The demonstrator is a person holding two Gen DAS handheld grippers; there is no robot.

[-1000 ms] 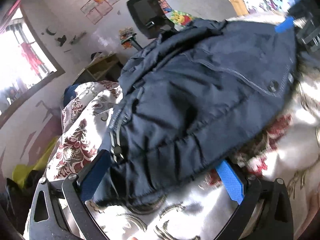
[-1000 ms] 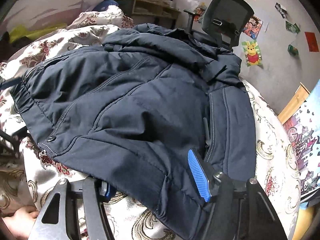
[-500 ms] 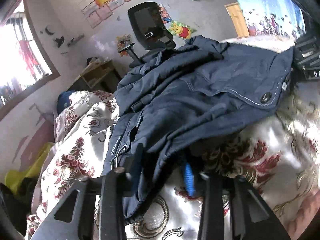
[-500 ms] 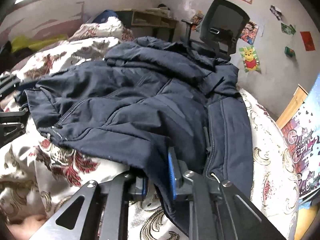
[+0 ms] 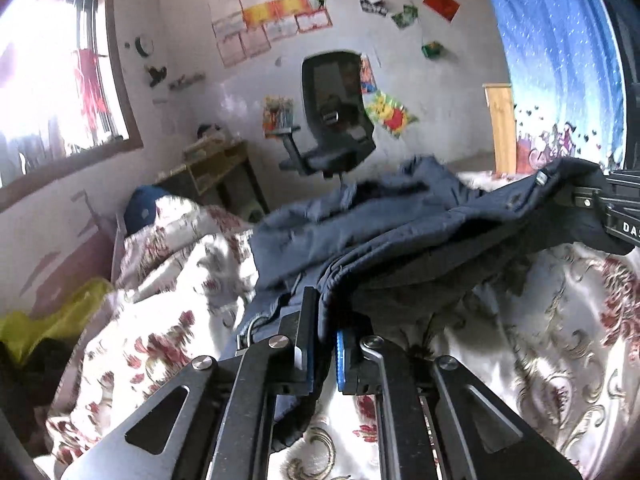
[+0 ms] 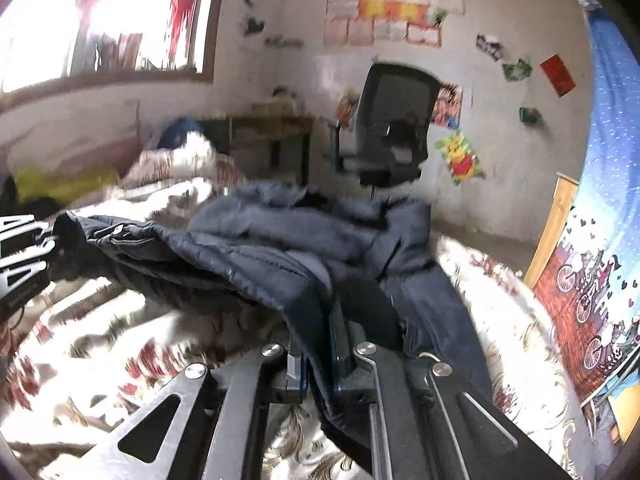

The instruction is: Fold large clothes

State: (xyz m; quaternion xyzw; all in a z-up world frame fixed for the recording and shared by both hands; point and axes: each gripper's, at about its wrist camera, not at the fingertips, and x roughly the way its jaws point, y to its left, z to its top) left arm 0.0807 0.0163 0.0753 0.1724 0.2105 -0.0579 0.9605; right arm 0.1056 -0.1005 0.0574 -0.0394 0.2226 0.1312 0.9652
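We had the left gripper point(image 5: 323, 344) clenched on the hem of the dark blue jacket point(image 5: 400, 232), its blue pads pressed against the bunched fabric. Our right gripper point(image 6: 318, 354) was still closing, its pads already pinching the opposite bottom edge of the jacket point(image 6: 280, 248). Between the two the hem hung lifted off the floral bedspread point(image 5: 540, 320), while the collar end lay on the bed toward the black office chair point(image 5: 336, 120). In the right wrist view the left gripper appeared at the left edge.
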